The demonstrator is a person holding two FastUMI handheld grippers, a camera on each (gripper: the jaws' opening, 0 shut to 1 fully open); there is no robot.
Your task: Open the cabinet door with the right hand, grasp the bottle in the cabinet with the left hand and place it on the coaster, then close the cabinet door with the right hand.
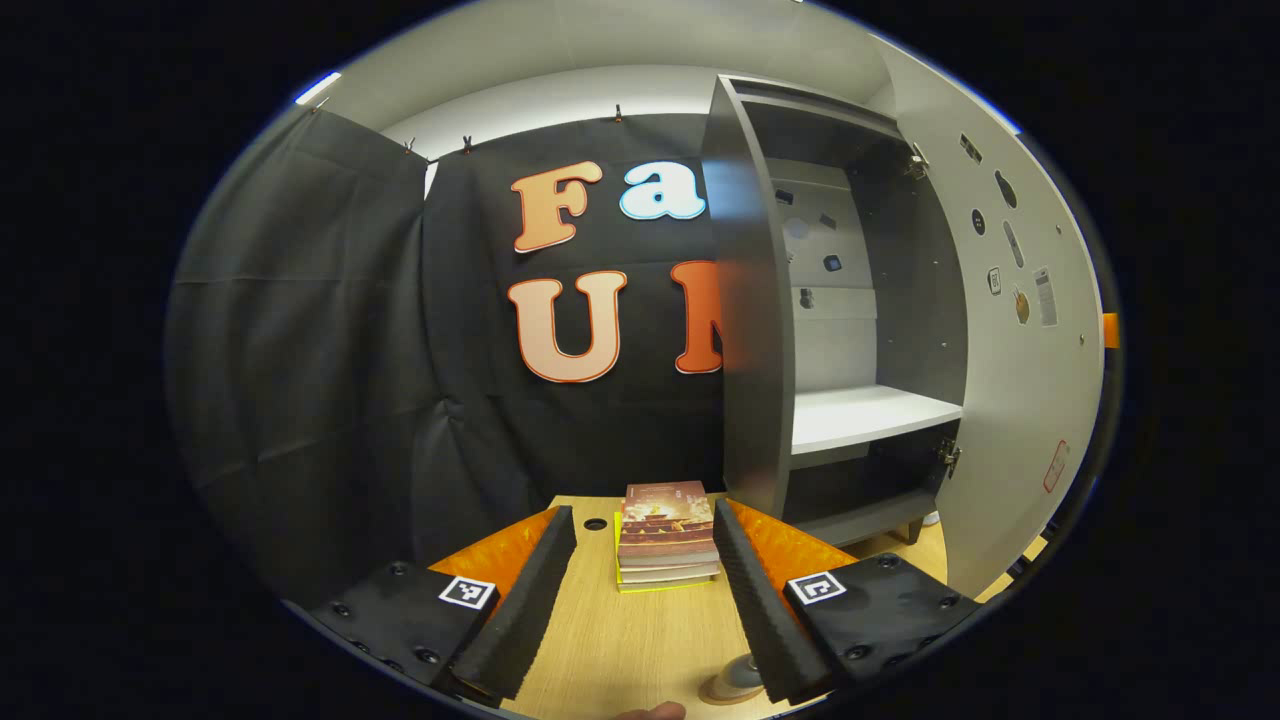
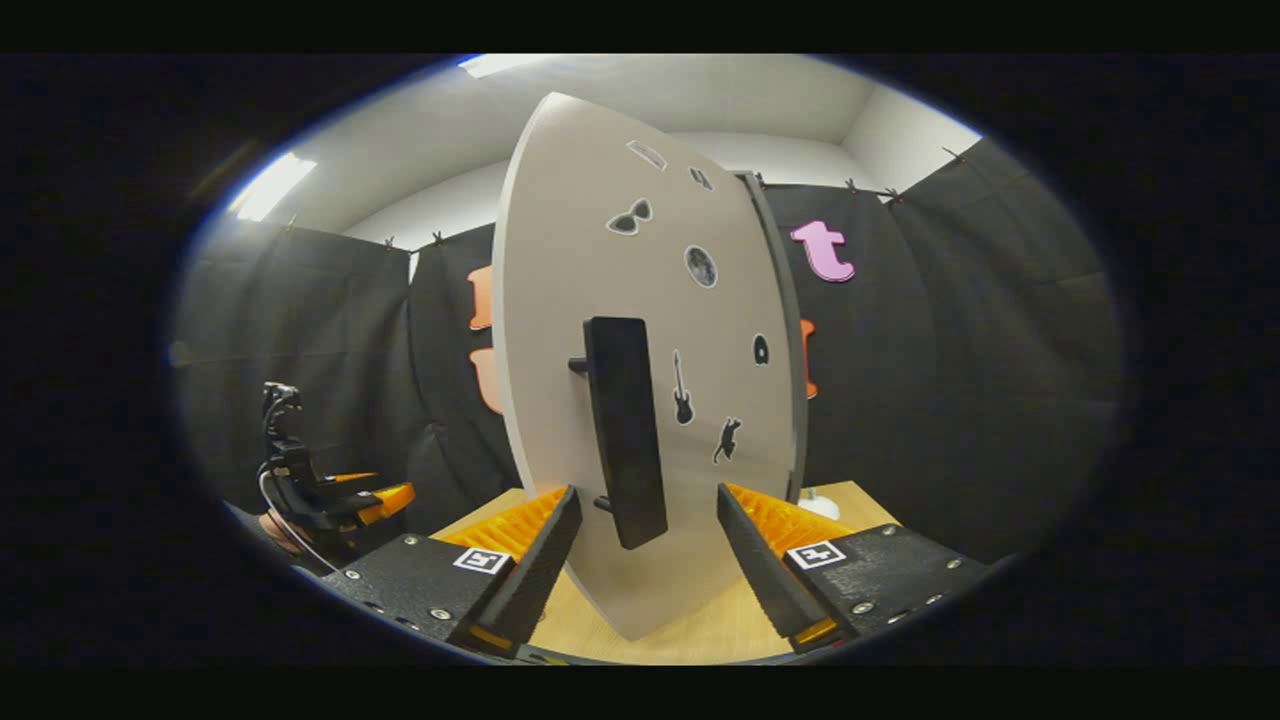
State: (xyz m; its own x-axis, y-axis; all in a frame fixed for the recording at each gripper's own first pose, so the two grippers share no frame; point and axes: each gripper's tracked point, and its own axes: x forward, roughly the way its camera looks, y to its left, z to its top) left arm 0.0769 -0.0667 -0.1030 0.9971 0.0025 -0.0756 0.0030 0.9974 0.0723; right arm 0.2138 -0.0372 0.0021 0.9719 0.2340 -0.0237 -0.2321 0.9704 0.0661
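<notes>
Closing step in hand, judging by the layout: cabinet (image 1: 900, 300) wide open in the left gripper view, with its pale shelf (image 1: 870, 412) bare and no bottle visible inside. Door (image 2: 600, 250) swung out on its hinges and presenting its stickered front face in the right gripper view, bottom edge over the wooden table (image 1: 640, 640). Stack of books (image 1: 667, 545) on that table beside the cabinet's foot. Dark bar handle (image 2: 625, 430) upright on the door, just ahead of the right gripper (image 2: 646, 492): fingers spread, released, one on each side of the handle's lower end but apart from it, gripping nothing. Left gripper (image 1: 643, 510) likewise spread and empty, aimed at the books and clear of the cabinet. Coaster (image 1: 722, 690) low at the near table edge, partly behind a finger, carrying a pale rounded base (image 1: 742, 672), probably the bottle, though too little visible to be sure. Next: either clamp onto the handle or press flat against the door face, then swing it round toward the cabinet front until flush, keeping the left gripper out of the door's arc.
</notes>
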